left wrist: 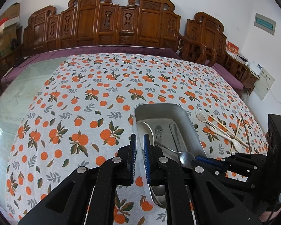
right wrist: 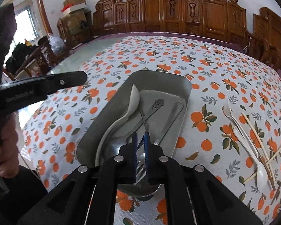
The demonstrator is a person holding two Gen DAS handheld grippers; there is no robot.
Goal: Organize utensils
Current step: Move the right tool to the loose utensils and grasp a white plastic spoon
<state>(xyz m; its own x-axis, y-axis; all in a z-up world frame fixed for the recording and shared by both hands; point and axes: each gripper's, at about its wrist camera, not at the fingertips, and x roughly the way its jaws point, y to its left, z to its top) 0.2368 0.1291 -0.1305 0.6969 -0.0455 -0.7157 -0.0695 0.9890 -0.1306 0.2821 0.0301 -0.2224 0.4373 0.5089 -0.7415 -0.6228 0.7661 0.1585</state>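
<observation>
A metal tray [left wrist: 185, 120] [right wrist: 159, 76] lies on the orange-print tablecloth and holds several metal utensils, among them a smiley-handled one [right wrist: 155, 106], and a large pale spoon [right wrist: 125, 110]. My left gripper [left wrist: 139, 140] is shut on the tray's near left rim. My right gripper [right wrist: 141, 138] is over the tray's near end, shut on a metal fork [right wrist: 140, 170] whose thin handle runs forward between the fingers. In the left wrist view the right gripper [left wrist: 202, 159] shows at the tray's right side beside a metal spoon [left wrist: 185, 156].
To the right of the tray lie a white plastic fork [right wrist: 232, 112], white plastic spoons [right wrist: 260, 174] and several chopsticks [right wrist: 256, 135]. The same group shows in the left wrist view [left wrist: 224, 129]. Carved wooden chairs [left wrist: 121, 24] line the far side of the table.
</observation>
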